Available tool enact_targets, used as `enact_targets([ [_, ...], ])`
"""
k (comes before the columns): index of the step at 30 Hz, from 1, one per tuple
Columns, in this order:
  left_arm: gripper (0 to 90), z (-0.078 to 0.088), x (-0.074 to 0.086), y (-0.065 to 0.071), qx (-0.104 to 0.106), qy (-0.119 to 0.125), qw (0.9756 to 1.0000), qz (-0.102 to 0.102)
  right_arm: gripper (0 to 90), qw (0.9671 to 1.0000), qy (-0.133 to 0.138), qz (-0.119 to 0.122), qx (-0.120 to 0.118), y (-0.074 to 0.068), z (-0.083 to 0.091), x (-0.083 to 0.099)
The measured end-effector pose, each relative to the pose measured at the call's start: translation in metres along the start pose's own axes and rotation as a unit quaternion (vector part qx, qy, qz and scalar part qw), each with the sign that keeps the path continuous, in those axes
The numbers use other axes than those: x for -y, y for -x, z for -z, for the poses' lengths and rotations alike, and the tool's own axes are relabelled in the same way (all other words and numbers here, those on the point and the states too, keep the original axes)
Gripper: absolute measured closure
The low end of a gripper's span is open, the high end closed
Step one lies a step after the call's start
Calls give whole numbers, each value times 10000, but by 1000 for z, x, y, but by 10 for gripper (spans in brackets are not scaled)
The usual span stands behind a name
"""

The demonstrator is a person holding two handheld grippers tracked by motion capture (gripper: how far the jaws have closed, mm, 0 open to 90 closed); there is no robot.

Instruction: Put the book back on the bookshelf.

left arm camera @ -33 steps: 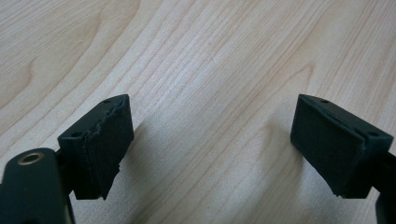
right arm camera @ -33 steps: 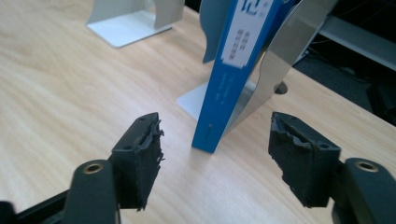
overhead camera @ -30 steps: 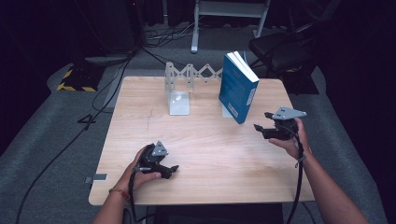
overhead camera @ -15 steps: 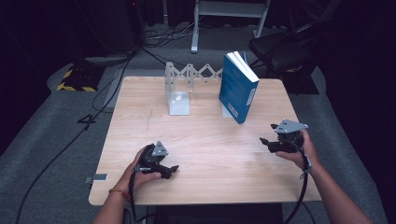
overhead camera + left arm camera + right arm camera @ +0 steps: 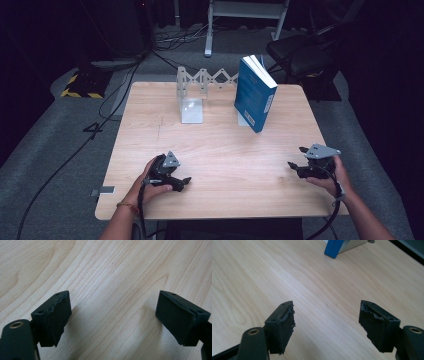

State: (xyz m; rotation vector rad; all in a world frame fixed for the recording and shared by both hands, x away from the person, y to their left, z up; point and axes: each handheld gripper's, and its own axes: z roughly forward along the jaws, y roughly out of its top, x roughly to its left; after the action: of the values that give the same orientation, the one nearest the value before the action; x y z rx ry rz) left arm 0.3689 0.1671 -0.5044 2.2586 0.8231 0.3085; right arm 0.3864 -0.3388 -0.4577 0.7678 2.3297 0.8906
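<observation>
right claw point(image 5: 326, 323) gapes; blue book point(image 5: 333, 248) cut off.

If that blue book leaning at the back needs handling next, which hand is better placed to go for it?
Probably the right. The right tool sits on the same side of the table as the blue book, open and empty, with bare wood between. The left tool, also open, would have to cross farther.

Book point(image 5: 255, 93) upper centre-right on table point(image 5: 225, 150), leaning against rack point(image 5: 200, 90) at upper centre. Left gripper point(image 5: 186, 182) lower left. Right gripper point(image 5: 295, 165) lower right.
</observation>
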Motion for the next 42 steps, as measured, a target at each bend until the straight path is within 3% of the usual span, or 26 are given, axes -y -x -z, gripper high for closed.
enact_targets([
  [7,137,0,0,0,11,2,10000,8,274,9999,-42,-160,42,0,6,29],
  [13,137,0,0,0,13,2,10000,10,272,9979,-9,-650,-18,4,14,56],
  [18,136,0,0,0,-1,2,10000,17,269,9940,-114,-1087,-58,8,16,77],
  [20,136,0,0,1,-12,2,10000,32,259,9907,-34,-1353,-145,12,18,84],
  [22,136,0,0,1,-19,-1,10000,33,246,9899,-57,-1413,-119,15,20,87],
  [24,136,0,0,1,-27,2,10000,39,247,9868,-91,-1596,-258,20,19,89],
  [42,135,0,0,1,-73,-3,9999,91,239,9873,-108,-1569,-230,22,20,90],
])
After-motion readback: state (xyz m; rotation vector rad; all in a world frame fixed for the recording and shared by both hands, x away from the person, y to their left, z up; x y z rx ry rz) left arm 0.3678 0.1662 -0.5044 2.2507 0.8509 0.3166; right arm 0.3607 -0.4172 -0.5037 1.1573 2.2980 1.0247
